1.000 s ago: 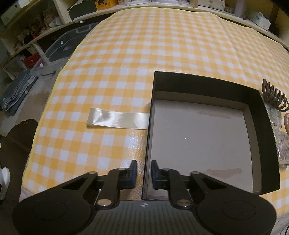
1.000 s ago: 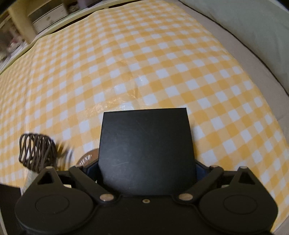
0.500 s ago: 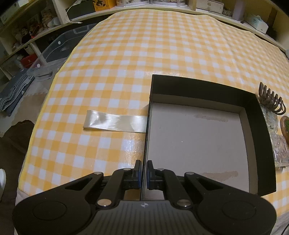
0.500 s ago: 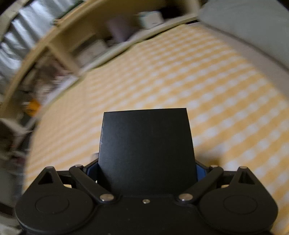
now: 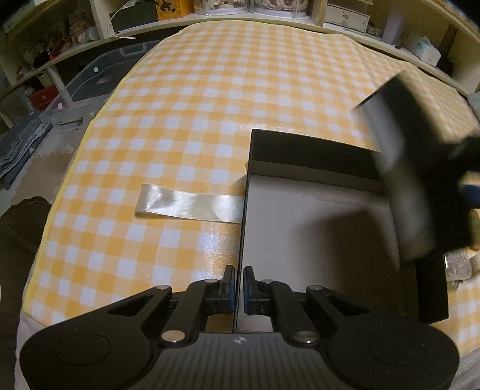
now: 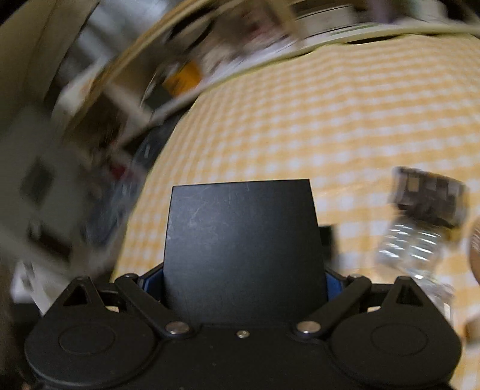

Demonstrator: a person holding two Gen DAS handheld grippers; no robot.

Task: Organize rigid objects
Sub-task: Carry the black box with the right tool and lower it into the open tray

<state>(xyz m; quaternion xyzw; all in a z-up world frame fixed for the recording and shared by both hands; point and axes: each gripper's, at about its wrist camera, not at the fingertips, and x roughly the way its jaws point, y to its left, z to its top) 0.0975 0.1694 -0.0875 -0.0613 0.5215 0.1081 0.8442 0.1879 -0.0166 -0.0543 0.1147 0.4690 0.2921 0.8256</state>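
The left gripper (image 5: 237, 285) pinched the open black box's (image 5: 315, 153) near-left wall, seemingly to steady it, while the right gripper (image 6: 244, 285), clamped on a flat black block (image 6: 243, 246), hung over the box's far-right side

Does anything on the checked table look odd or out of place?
Yes. A shiny clear strip lies flat on the tablecloth, with one end meeting the black box wall. It looks like loose tape, not a rigid item.

Yellow checked tablecloth (image 5: 210, 120), cluttered shelves (image 5: 90, 27)
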